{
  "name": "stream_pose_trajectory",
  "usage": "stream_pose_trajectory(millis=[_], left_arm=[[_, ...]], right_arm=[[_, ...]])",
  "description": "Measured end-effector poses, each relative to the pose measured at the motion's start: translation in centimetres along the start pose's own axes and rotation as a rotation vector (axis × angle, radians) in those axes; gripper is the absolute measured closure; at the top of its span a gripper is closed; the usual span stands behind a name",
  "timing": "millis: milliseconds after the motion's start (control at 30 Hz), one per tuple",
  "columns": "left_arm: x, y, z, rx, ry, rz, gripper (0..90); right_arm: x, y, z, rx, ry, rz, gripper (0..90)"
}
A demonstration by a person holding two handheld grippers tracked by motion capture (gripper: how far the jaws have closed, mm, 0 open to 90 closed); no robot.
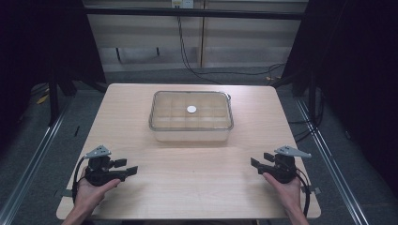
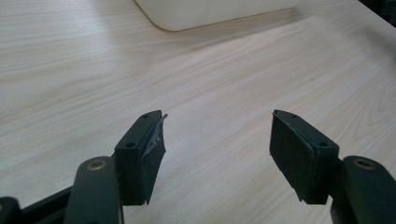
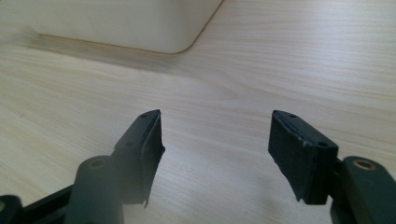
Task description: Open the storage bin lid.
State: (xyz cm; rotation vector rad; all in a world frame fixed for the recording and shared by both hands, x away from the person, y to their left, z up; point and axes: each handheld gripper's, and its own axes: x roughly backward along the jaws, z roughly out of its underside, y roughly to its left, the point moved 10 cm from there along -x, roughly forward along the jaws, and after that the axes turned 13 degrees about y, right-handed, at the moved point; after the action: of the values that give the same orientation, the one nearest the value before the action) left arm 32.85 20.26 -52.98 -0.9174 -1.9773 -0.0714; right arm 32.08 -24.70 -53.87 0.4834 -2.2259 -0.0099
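The tabletop (image 1: 187, 173) is pale wood with fine straight grain, the far container (image 1: 191, 117) translucent milky white with a small white disc (image 1: 191, 109) on its clear lid, and each hand-held gripper (image 1: 126, 168) (image 1: 259, 165) black with a grey plate.

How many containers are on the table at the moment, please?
1: a clear plastic container with a lid sits at the table's centre, toward its far edge, ahead of the left tool and right tool.

Light wooden table (image 1: 187, 178), clear lidded box (image 1: 191, 117) mid-table, contents perhaps compartments
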Motion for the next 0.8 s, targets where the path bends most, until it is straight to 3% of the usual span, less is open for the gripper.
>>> stream_pose_trajectory(millis=[100,200,367,433,500,600,800], left_arm=[[-0.3,0.1,0.3,-0.006,0.022,0.002,38.4],[-0.4,0.1,0.1,0.0,0.02,0.011,37.6],[-0.1,-0.5,0.0,0.01,-0.001,0.044,39.6],[0.1,-0.8,-0.1,-0.008,-0.007,0.064,42.4],[0.2,-0.7,-0.6,-0.006,-0.023,0.049,42.8],[-0.1,-0.4,-1.8,-0.001,-0.038,0.024,41.1],[-0.2,-0.7,-2.3,0.005,-0.023,0.055,39.7]], right_arm=[[0.0,-0.1,-0.2,0.008,-0.013,0.026,36.1],[-0.2,0.7,-0.1,0.028,0.005,-0.013,35.2],[-0.2,1.3,-0.1,0.041,0.012,-0.036,34.4],[0.1,1.6,-0.2,0.048,0.005,-0.044,34.4],[0.2,2.1,-0.6,0.045,-0.006,-0.085,35.2],[0.1,2.9,-1.0,0.064,-0.003,-0.095,34.9],[-0.3,3.6,-1.5,0.088,0.017,-0.117,36.2]])
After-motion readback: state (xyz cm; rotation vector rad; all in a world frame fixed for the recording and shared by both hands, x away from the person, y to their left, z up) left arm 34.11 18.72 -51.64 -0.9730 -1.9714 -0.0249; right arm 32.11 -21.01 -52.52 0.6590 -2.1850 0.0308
